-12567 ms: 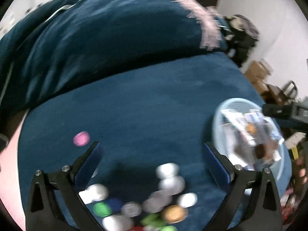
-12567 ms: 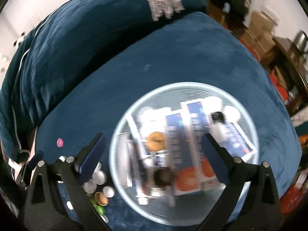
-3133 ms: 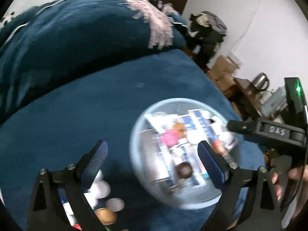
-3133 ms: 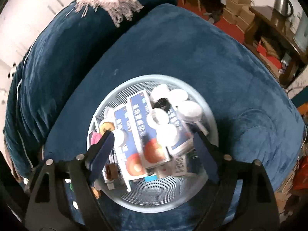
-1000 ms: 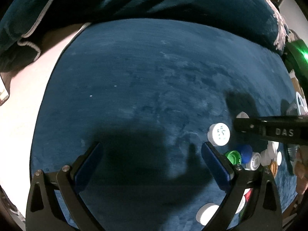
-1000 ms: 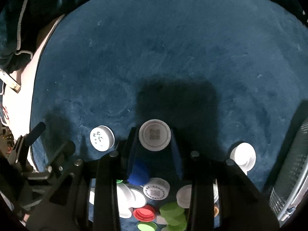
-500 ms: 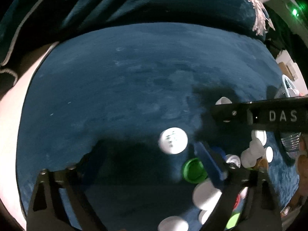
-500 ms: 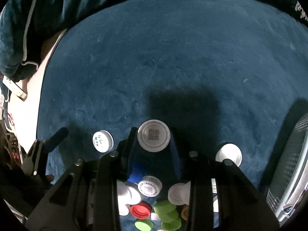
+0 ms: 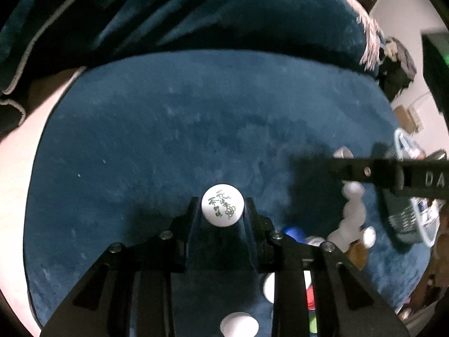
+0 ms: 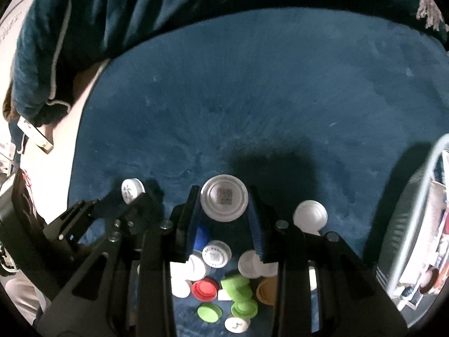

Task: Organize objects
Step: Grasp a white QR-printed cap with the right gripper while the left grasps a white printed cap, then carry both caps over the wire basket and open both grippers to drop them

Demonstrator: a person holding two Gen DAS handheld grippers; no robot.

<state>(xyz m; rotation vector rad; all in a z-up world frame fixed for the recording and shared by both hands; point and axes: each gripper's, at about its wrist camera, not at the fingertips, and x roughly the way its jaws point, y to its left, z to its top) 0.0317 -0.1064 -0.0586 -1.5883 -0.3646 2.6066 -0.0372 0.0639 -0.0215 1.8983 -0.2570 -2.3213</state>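
Observation:
My left gripper [image 9: 222, 209] is shut on a white cap with green writing [image 9: 222, 208], held above the dark blue cushion [image 9: 196, 129]. My right gripper [image 10: 224, 200] is shut on a larger white cap with a QR code [image 10: 224, 197]. In the right wrist view the left gripper [image 10: 132, 193] shows at the lower left with its written cap [image 10: 131, 190]. Below the right fingers lies a pile of loose caps [image 10: 224, 280], white, green, red, blue and tan. The right gripper's black body [image 9: 393, 171] crosses the left wrist view at the right.
A pale mesh basket [image 10: 415, 202] with boxes inside stands at the right edge, also the basket [image 9: 404, 219] in the left wrist view. A single white cap [image 10: 310, 214] lies right of my right fingers. The sofa backrest [image 10: 196, 0] rises behind. Open cushion lies ahead.
My left jaws have shut on the written white cap, which lay on the cushion a second ago, and lifted it. The right gripper has risen with its QR cap still held.

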